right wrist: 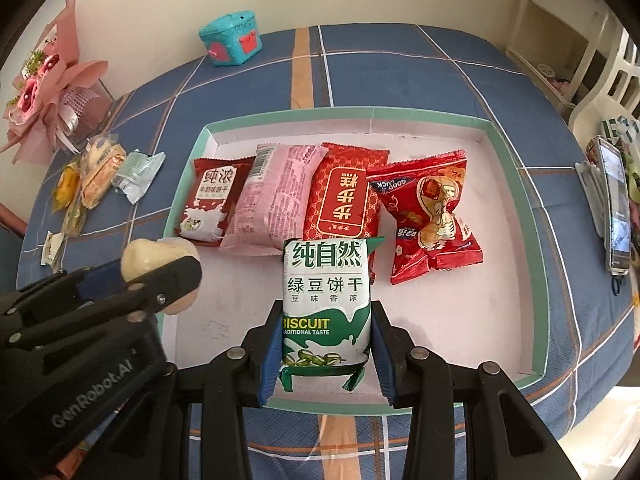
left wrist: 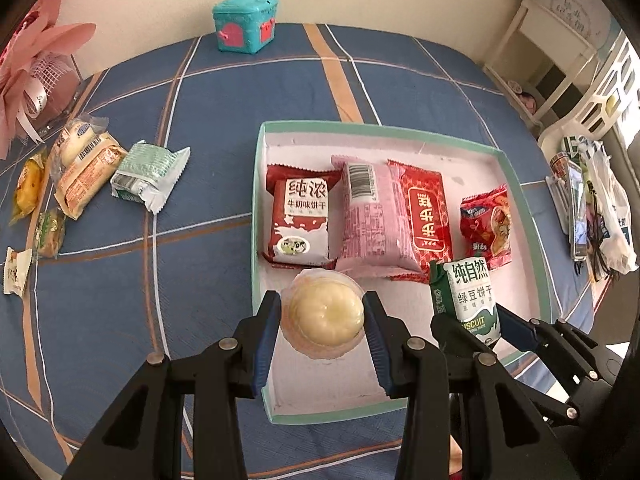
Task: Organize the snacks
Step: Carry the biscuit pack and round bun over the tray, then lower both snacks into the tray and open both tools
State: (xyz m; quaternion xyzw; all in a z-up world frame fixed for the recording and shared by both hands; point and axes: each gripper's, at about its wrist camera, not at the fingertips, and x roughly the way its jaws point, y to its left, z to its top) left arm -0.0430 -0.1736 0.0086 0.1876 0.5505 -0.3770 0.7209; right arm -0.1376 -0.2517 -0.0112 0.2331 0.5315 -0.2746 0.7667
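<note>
- Left claw (left wrist: pixel 322 316) is closed onto the round pastry (left wrist: pixel 326 314) in its clear wrapper, one pad on each side, holding it over the near-left part of the box (left wrist: pixel 256 208).
- Right claw (right wrist: pixel 325 344) is closed onto the lower end of the green biscuit pack (right wrist: pixel 325 300), which stands upright over the near-middle of the box floor.
- Step in hand, as I read it: set both snacks down in the free near row of the box.
- Doing it well: lower each one until it touches the floor before opening, or the pastry may roll and the pack may tip.
- Lay the biscuit pack flat, clear of the red cake pack (right wrist: pixel 344 200) just behind it; their edges overlap in the right wrist view.
- Keep the two claws apart, since they sit close side by side over the near edge.
- The pastry looks soft, so release it gently with no extra squeeze.
- Box contents, far row from left to right: dark red milk biscuit pack (left wrist: pixel 300 220), pink pack (left wrist: pixel 370 216), red cake pack, red twist-end candy bag (left wrist: pixel 486 226).
- The packs in the row touch or overlap.
- Still loose near the left edge of the table (left wrist: pixel 420 80): silver-green pack (left wrist: pixel 148 174), a bread pack (left wrist: pixel 84 164) and a few small sweets.
- Teal toy chest (left wrist: pixel 245 24) at the far edge; its contents can't be seen.
</note>
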